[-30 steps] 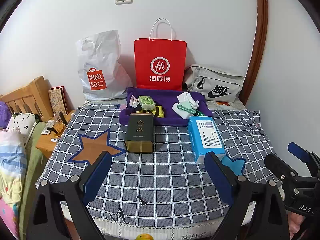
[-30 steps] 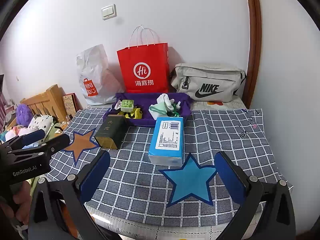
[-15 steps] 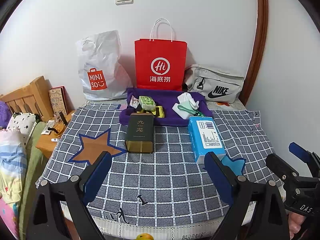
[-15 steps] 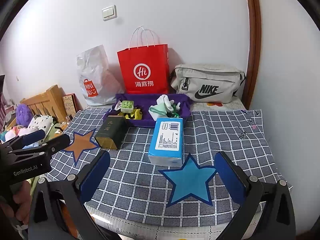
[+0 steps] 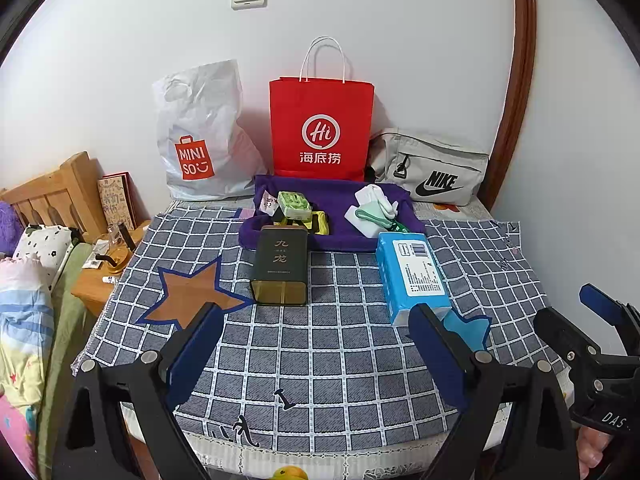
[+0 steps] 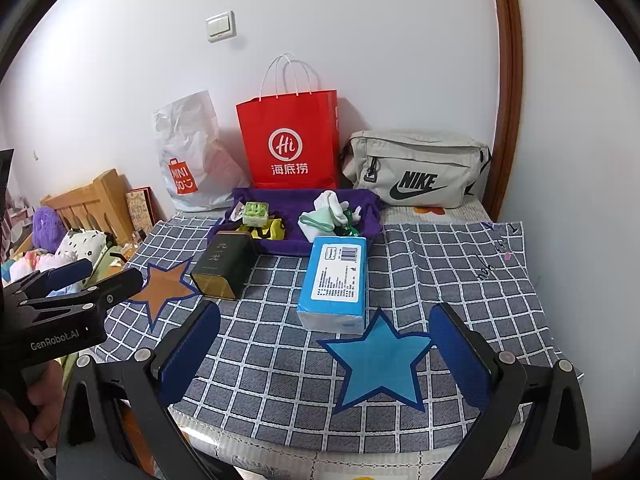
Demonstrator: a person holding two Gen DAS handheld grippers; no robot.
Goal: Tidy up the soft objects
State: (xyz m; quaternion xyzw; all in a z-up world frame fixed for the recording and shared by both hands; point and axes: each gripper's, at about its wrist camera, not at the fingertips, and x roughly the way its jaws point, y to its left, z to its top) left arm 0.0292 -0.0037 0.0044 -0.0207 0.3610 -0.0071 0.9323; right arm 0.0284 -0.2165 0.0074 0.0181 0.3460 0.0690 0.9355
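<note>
Checked cloth covers the worktop (image 6: 460,280); tissue pack (image 6: 336,280) lies just behind the blue star (image 6: 376,360), likely its target. Both claws, left (image 5: 316,356) and right (image 6: 324,356), hover spread wide, empty.

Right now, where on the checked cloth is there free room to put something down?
The near strip of the checked cloth between the two stars is bare, as is the patch right of the blue tissue pack. A narrower gap lies between the pack and the dark tin. The purple tray behind is crowded.
</note>
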